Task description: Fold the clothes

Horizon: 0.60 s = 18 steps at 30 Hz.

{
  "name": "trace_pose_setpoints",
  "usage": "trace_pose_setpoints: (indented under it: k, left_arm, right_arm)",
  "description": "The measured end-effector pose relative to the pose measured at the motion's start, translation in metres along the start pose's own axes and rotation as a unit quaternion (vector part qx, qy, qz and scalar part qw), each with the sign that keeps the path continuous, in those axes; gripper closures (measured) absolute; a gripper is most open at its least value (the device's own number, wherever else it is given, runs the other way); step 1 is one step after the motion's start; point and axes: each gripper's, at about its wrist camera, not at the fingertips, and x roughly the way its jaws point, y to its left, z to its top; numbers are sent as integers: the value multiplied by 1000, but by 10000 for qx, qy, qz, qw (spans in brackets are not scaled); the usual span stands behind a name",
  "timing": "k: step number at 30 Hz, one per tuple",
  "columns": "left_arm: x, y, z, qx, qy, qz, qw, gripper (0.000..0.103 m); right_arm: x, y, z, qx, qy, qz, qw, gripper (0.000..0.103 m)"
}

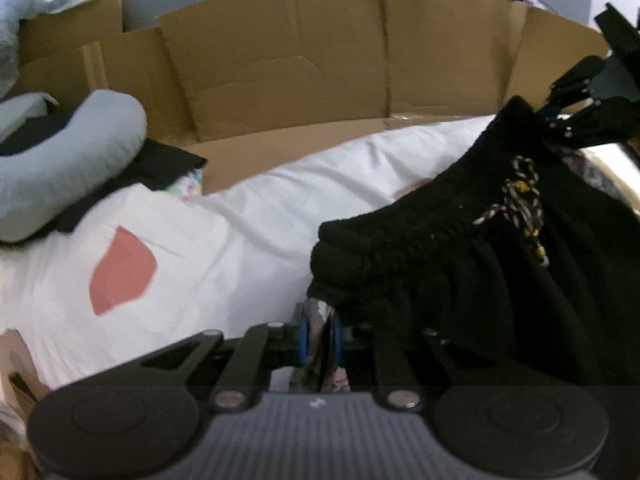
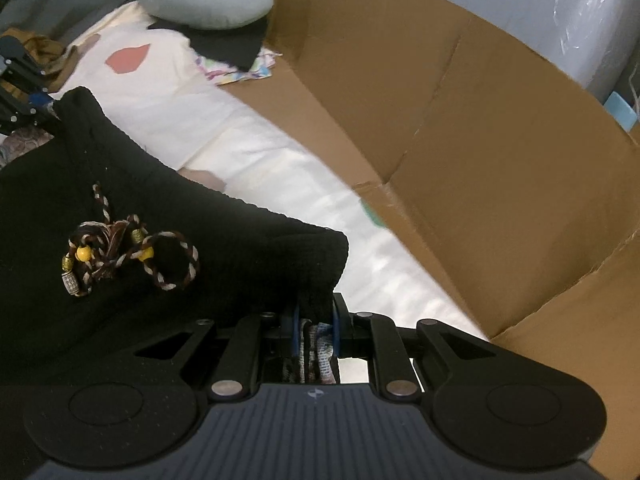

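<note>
A black garment (image 1: pixel 500 272) with an elastic waistband and a braided, beaded drawstring (image 1: pixel 524 200) is stretched in the air between both grippers. My left gripper (image 1: pixel 320 340) is shut on one waistband corner, with patterned lining showing between its blue pads. My right gripper (image 2: pixel 316 332) is shut on the other corner of the garment (image 2: pixel 140 208), whose drawstring (image 2: pixel 128 252) hangs in loops. The right gripper (image 1: pixel 560 116) also shows at the far right of the left wrist view. The left gripper (image 2: pixel 36 108) appears at the left edge of the right wrist view.
Below lies a white sheet (image 1: pixel 240 216) with a red patch (image 1: pixel 120 268). A brown cardboard wall (image 1: pixel 320 64) stands behind it. A grey curved pillow (image 1: pixel 60 160) rests on black cloth (image 1: pixel 160 164) at the left. The cardboard (image 2: pixel 480 140) fills the right of the right wrist view.
</note>
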Motion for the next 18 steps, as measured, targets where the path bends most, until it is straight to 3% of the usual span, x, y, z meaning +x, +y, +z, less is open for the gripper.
trace_pose_setpoints:
  k: [7,18]
  left_arm:
    - [6,13,16,-52,-80,575,9983,91]
    - [28,36,30,-244,40,1099,9936,94]
  right_arm:
    - [8,-1,16,-150,-142,-465,9987,90]
    - [37,-6,56,-139,-141,-686,9975,90]
